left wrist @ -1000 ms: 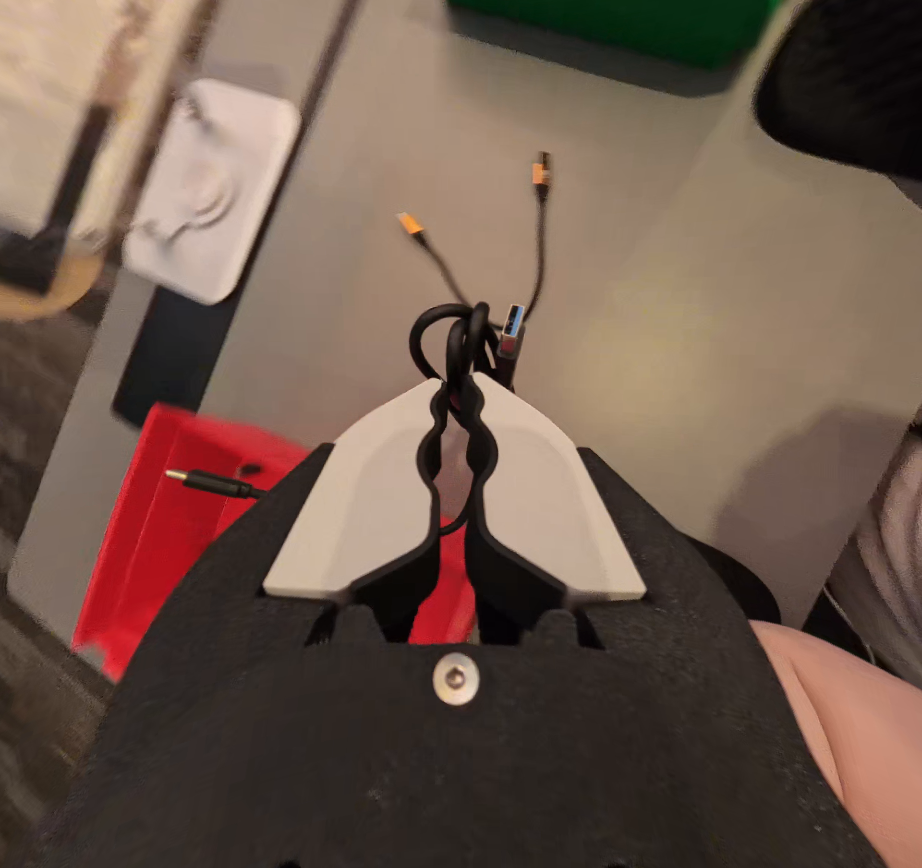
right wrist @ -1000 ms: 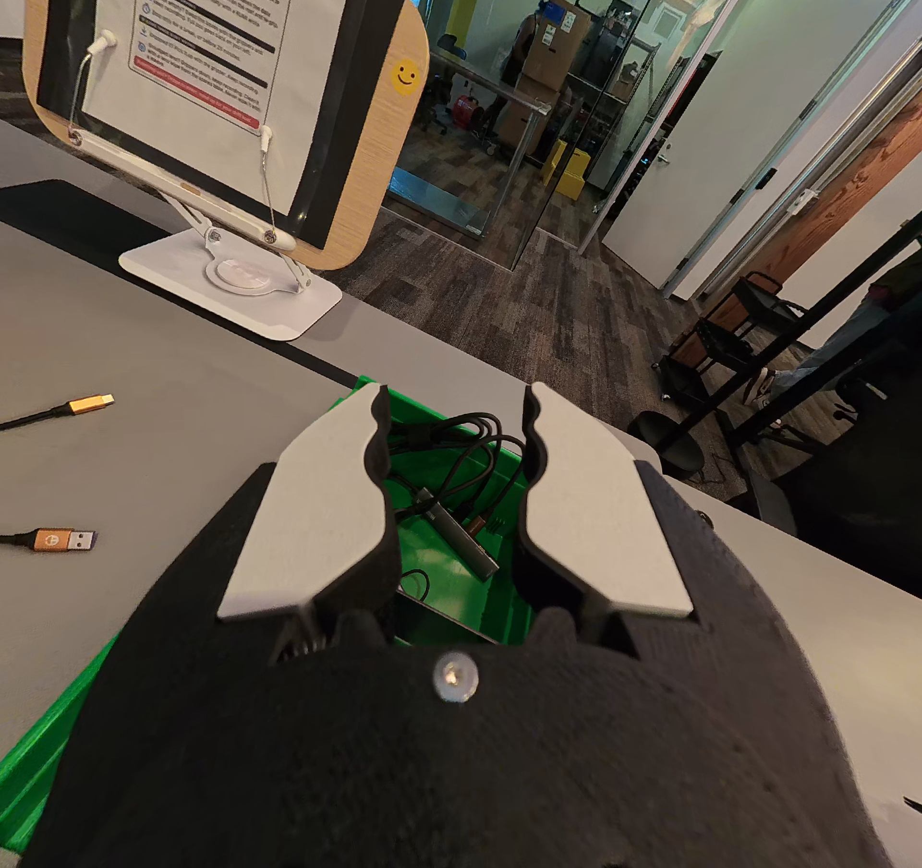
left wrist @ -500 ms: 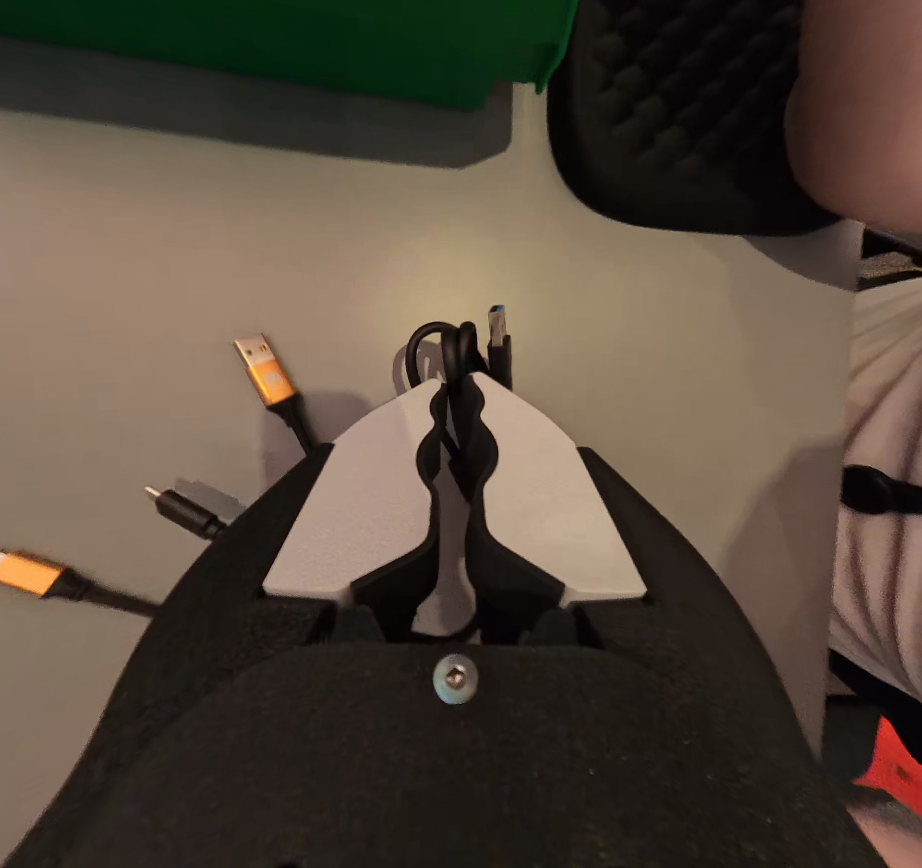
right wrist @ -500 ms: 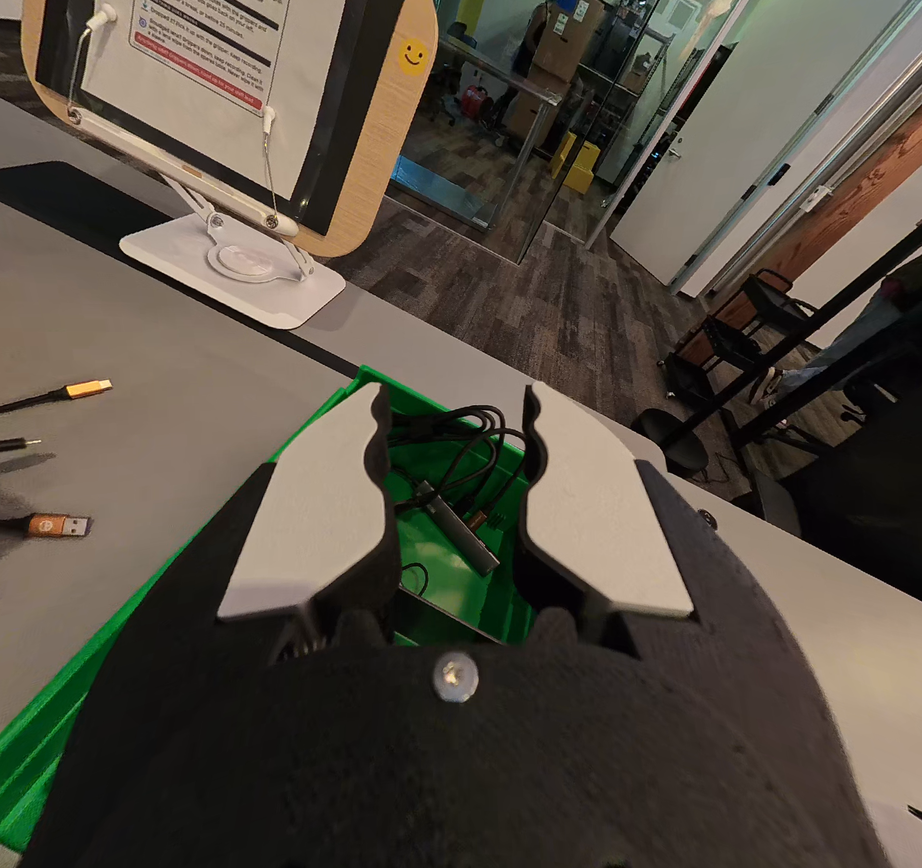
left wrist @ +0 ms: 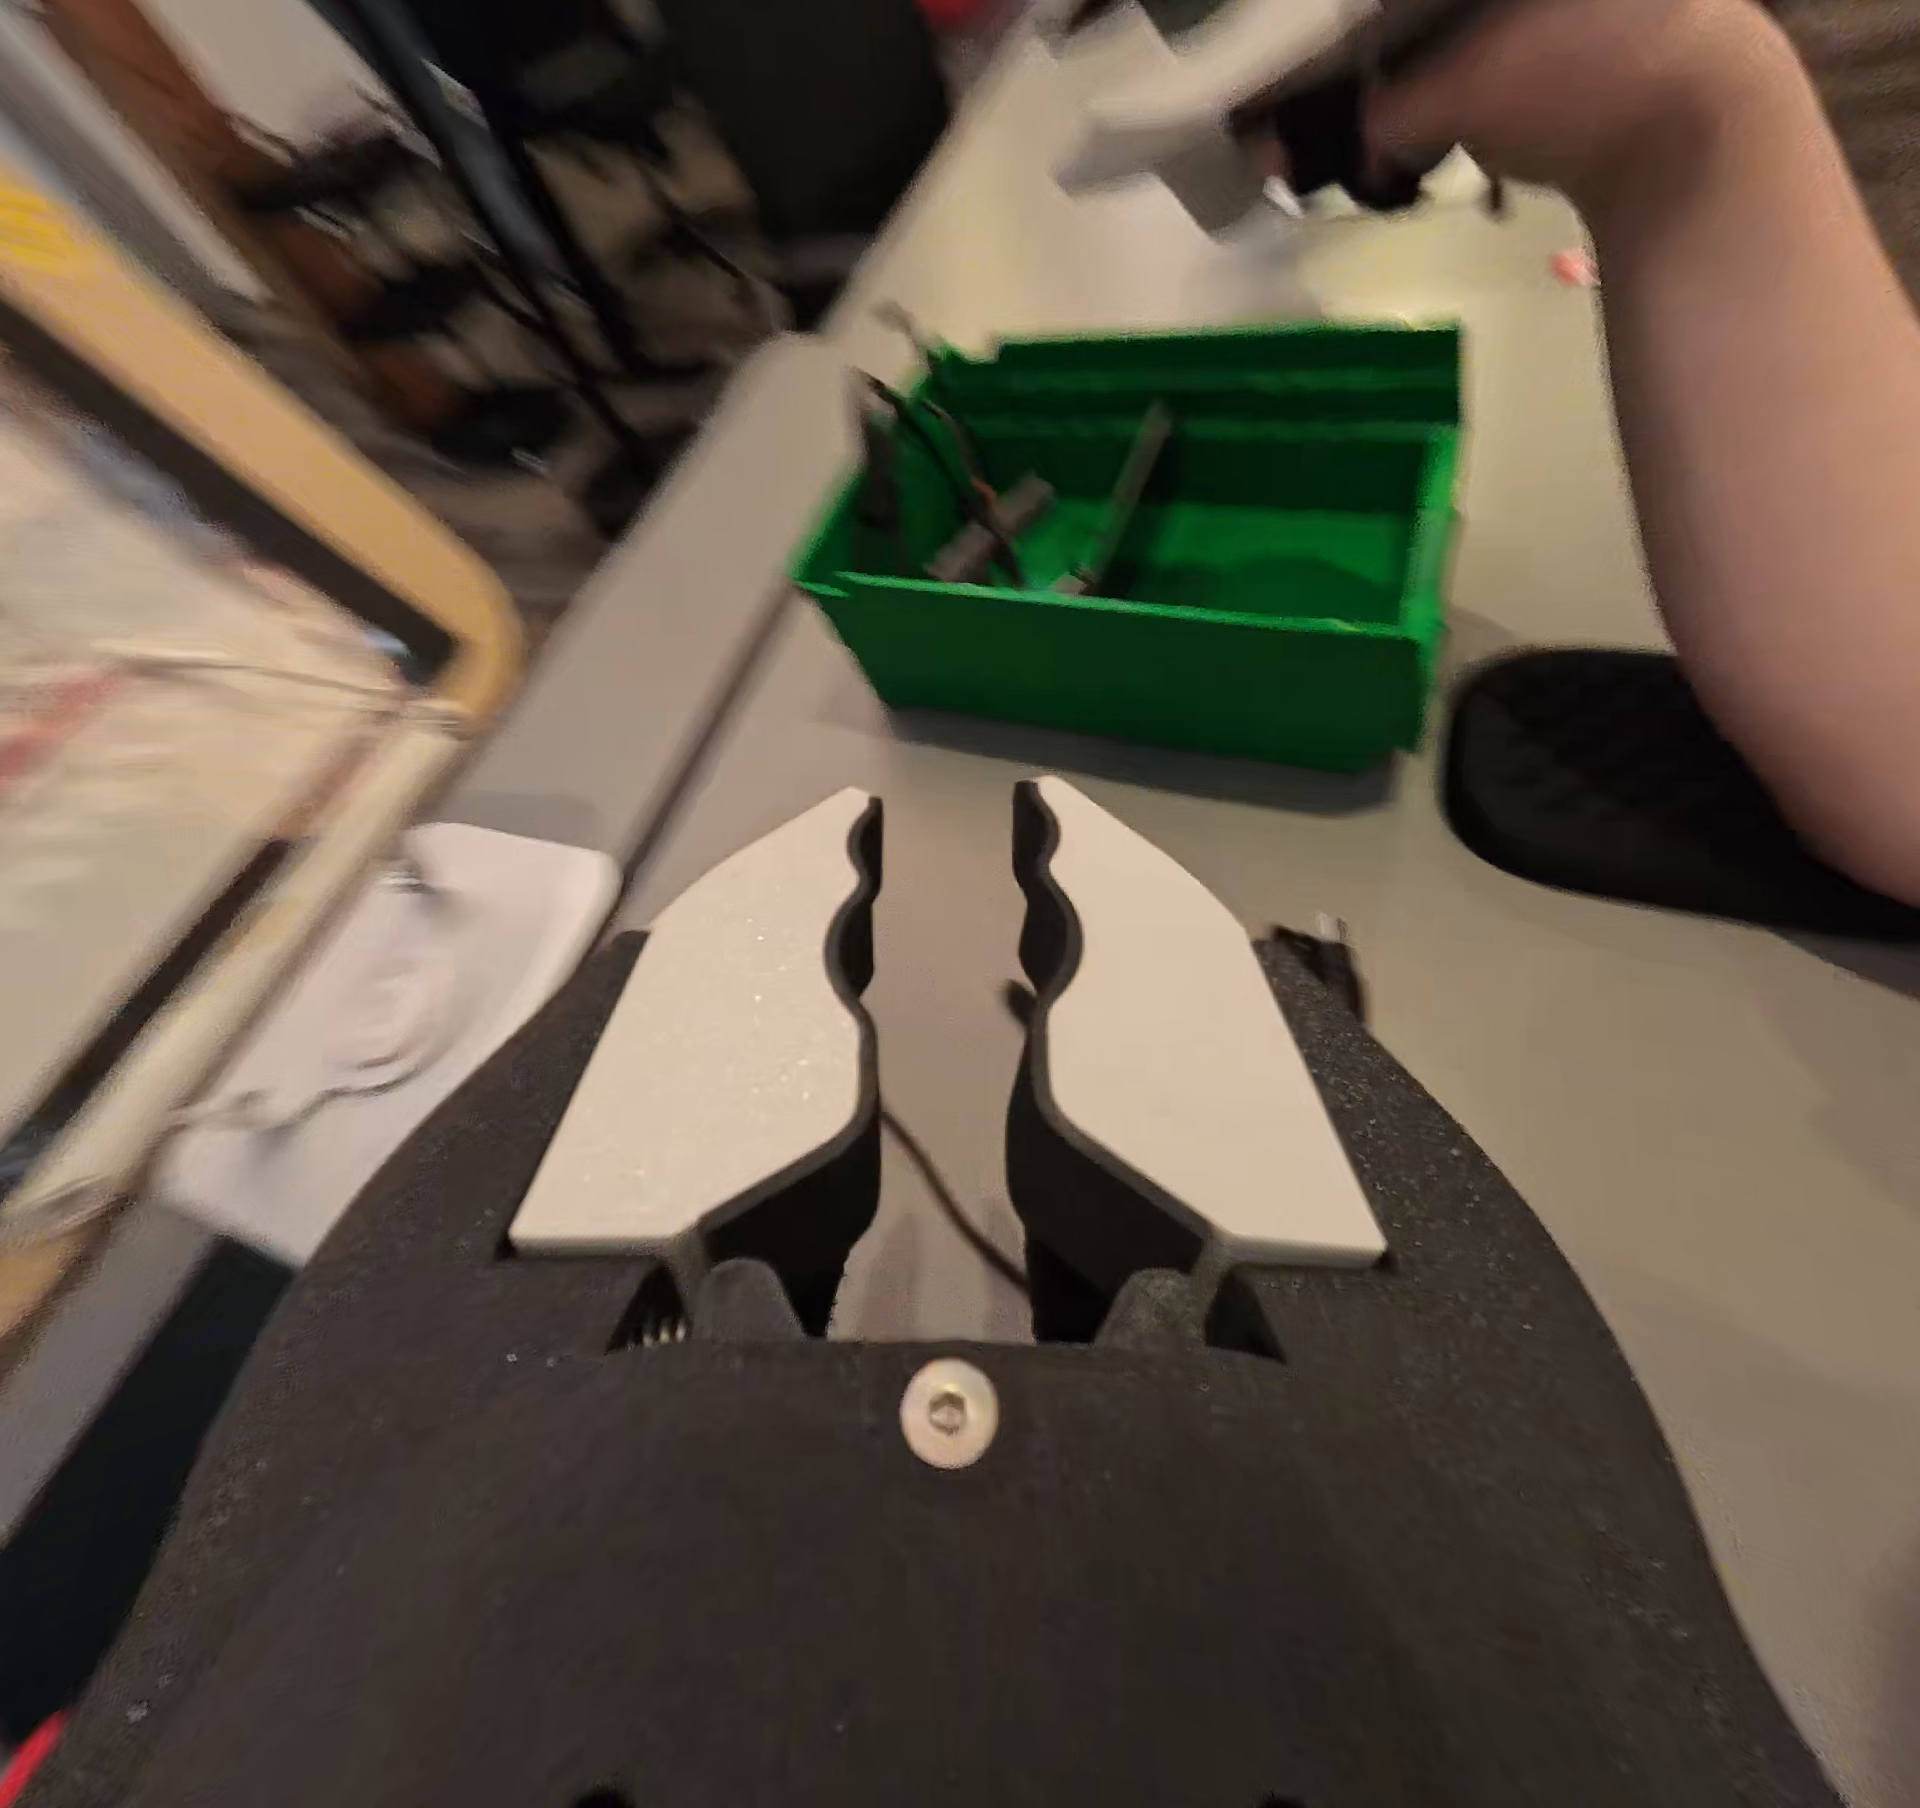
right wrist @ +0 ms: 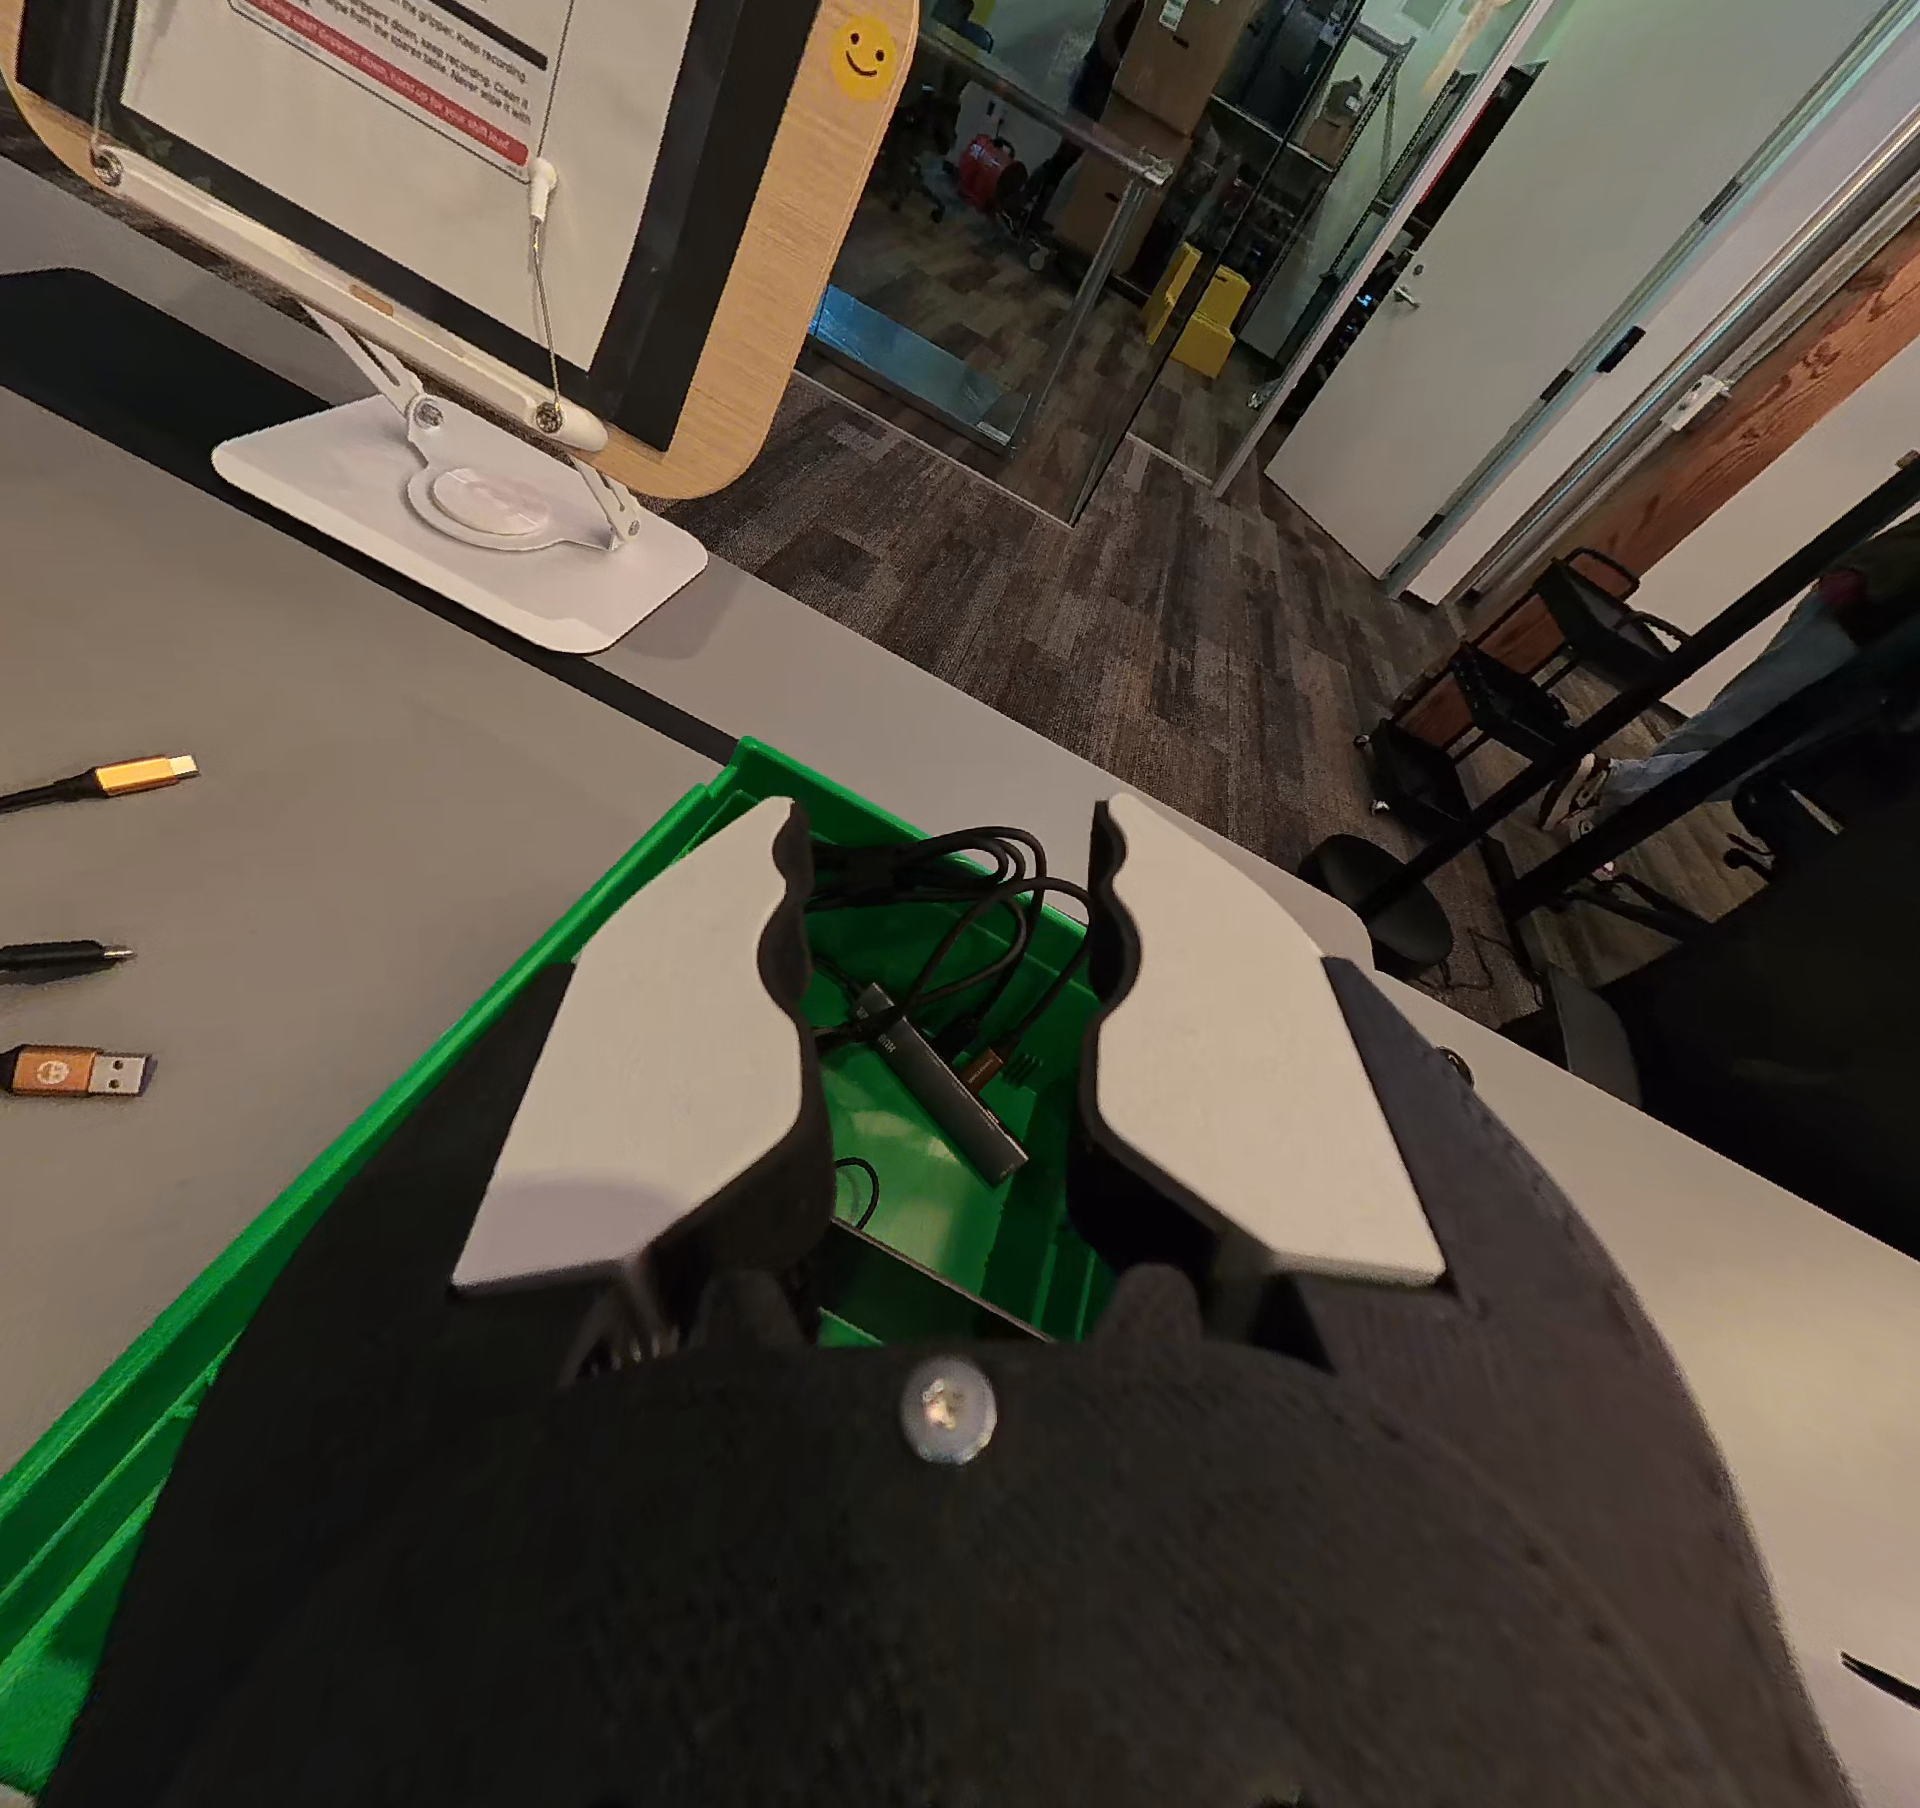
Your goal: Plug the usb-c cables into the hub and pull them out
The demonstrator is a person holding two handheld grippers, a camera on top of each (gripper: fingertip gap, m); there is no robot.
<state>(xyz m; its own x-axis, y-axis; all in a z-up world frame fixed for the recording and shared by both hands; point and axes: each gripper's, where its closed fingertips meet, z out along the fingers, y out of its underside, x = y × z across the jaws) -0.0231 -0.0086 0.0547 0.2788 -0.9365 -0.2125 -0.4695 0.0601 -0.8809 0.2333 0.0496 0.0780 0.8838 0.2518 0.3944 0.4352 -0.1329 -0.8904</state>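
Observation:
My left gripper (left wrist: 945, 802) is open and empty, low over the grey table (left wrist: 1558, 1187). A thin black cable (left wrist: 935, 1197) lies on the table beneath its fingers, and a black plug (left wrist: 1320, 937) shows just right of them. The green bin (left wrist: 1122, 657) stands ahead. My right gripper (right wrist: 940, 823) is open and empty above the green bin (right wrist: 582, 937), where a grey hub (right wrist: 935, 1083) lies among black cables (right wrist: 966, 854). On the table left of the bin lie an orange USB-C plug (right wrist: 145, 776), a black plug (right wrist: 73, 958) and an orange USB-A plug (right wrist: 83, 1072).
A wooden document stand (right wrist: 727, 200) on a white base (right wrist: 468, 532) stands at the table's far edge; it is blurred at the left of the left wrist view (left wrist: 260, 511). A black pad (left wrist: 1621, 802) lies right of the bin under a person's forearm (left wrist: 1714, 408). The black plug (right wrist: 73, 958) is about 20 cm from my left fingertips and 30 cm from my right.
My left gripper has let go of the black cable bundle, opened, and swung round to face the green bin. A black plug has appeared on the table beside the orange ones. My right gripper has barely moved.

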